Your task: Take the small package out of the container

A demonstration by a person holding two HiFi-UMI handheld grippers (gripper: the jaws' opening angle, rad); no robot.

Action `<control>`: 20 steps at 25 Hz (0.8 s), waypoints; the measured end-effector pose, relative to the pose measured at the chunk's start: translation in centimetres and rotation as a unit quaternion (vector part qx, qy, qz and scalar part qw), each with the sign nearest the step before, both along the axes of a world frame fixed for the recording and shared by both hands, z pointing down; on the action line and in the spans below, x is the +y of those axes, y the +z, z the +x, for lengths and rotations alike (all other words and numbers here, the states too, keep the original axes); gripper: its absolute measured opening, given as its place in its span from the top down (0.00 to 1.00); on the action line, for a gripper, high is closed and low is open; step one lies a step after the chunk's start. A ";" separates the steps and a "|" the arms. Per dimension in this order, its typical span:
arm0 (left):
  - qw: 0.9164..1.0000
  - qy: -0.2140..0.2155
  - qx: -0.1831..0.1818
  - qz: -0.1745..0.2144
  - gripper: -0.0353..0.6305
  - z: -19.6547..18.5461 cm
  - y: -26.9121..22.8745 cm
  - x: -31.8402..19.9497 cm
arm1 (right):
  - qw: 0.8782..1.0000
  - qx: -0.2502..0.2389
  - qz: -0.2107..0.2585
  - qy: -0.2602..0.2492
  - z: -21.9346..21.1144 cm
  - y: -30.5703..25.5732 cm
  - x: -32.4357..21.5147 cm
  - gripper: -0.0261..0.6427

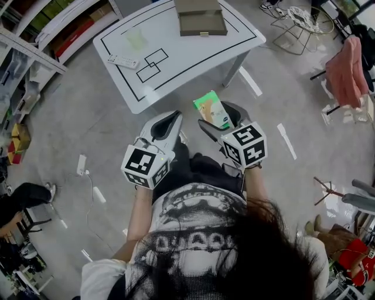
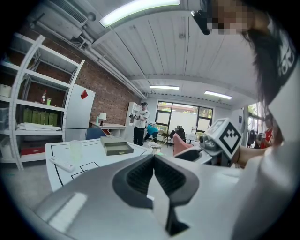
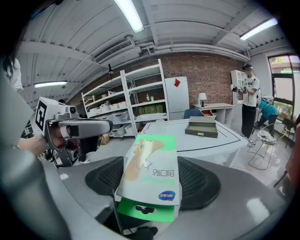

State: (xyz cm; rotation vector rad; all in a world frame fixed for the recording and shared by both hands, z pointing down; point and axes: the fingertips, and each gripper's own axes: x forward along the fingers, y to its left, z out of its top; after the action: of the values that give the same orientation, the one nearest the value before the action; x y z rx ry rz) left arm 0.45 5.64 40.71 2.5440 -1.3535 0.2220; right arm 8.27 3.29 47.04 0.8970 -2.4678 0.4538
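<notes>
One white table [image 1: 176,70] marked with black outlines stands ahead, with the shallow grey container [image 1: 201,17] at its far edge. Nearer the person, short of the table, the left gripper [image 1: 169,125] has its jaws pressed together with nothing between them. The right gripper [image 1: 225,120] pinches the small package [image 3: 152,171], a flat white-and-green sachet with a tan picture, a blue oval logo and a green hang tab. It is well apart from the container.

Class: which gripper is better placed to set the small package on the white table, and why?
Right: the right gripper is shut on the small package, while the left gripper is shut on nothing.
</notes>
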 end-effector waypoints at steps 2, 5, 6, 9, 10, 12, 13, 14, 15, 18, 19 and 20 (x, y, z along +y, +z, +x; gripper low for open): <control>1.000 -0.002 -0.002 0.002 0.95 0.3 0.0 0.5 | 1.000 0.001 0.003 -0.004 0.2 0.0 0.5 0.41; 1.000 -0.006 -0.004 0.001 0.95 0.5 0.1 1.1 | 1.000 0.002 0.006 -0.008 0.4 0.1 1.1 0.41; 1.000 -0.007 -0.004 0.000 0.95 0.6 0.1 1.2 | 1.000 0.003 0.006 -0.009 0.4 0.0 1.3 0.41; 1.000 -0.007 -0.006 0.000 0.95 0.8 0.1 1.6 | 1.000 0.003 0.008 -0.011 0.6 -0.1 1.7 0.41; 1.000 -0.007 -0.006 0.001 0.95 0.9 0.0 1.7 | 1.000 0.003 0.009 -0.011 0.7 -0.2 1.8 0.41; 1.000 -0.006 -0.006 0.003 0.95 1.0 -0.1 1.8 | 1.000 0.002 0.011 -0.011 0.7 -0.2 1.9 0.41; 1.000 -0.005 -0.007 0.003 0.95 1.1 -0.2 1.9 | 1.000 0.002 0.011 -0.011 0.7 -0.3 2.0 0.41; 1.000 -0.005 -0.007 0.003 0.95 1.1 -0.2 1.9 | 1.000 0.002 0.011 -0.011 0.8 -0.4 2.0 0.41; 1.000 -0.005 -0.008 0.002 0.95 1.1 -0.2 2.0 | 1.000 0.002 0.011 -0.012 0.8 -0.4 2.1 0.41; 1.000 -0.005 -0.008 0.001 0.95 1.1 -0.2 2.1 | 1.000 0.003 0.012 -0.012 0.8 -0.5 2.1 0.41; 1.000 -0.006 -0.007 0.002 0.95 1.1 -0.2 2.2 | 1.000 0.004 0.012 -0.012 0.8 -0.5 2.1 0.41; 1.000 -0.006 -0.006 0.002 0.95 1.1 -0.2 2.2 | 1.000 0.005 0.012 -0.012 0.8 -0.4 2.2 0.41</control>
State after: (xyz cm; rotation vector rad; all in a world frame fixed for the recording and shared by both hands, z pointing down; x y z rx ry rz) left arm 1.53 7.87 40.50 2.5416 -1.3738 0.2332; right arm 9.12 5.45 46.60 0.8769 -2.4777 0.4121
